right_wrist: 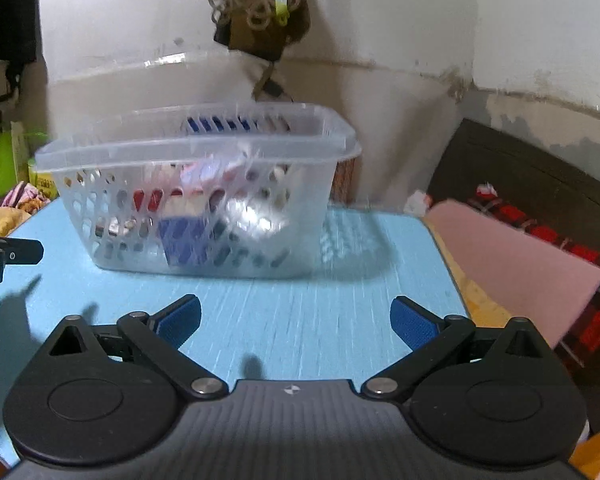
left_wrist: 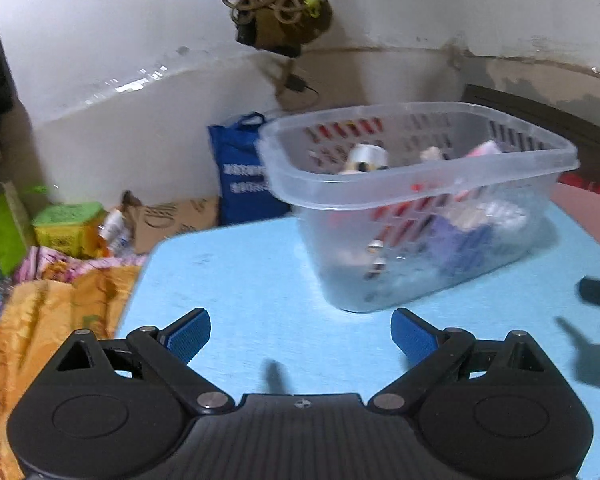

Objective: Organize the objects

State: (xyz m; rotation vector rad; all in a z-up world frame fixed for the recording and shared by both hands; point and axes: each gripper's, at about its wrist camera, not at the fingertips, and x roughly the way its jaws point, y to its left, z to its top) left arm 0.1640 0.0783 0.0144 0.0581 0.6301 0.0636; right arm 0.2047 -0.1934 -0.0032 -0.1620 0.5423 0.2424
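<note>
Both tools, left tool [left_wrist: 300, 334] and right tool [right_wrist: 296, 322], hover spread apart and empty, facing the basket [right_wrist: 204, 148] just ahead on the table [right_wrist: 300, 320], neither clearly nearer

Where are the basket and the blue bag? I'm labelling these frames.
basket [left_wrist: 440, 168]: left wrist view, on its near rim.
blue bag [left_wrist: 240, 184]: left wrist view, on its front face, behind the table.

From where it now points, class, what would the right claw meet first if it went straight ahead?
Probably the clear plastic basket on the blue table. The right claw is open and empty, with bare tabletop before it, though depth is uncertain.
</note>
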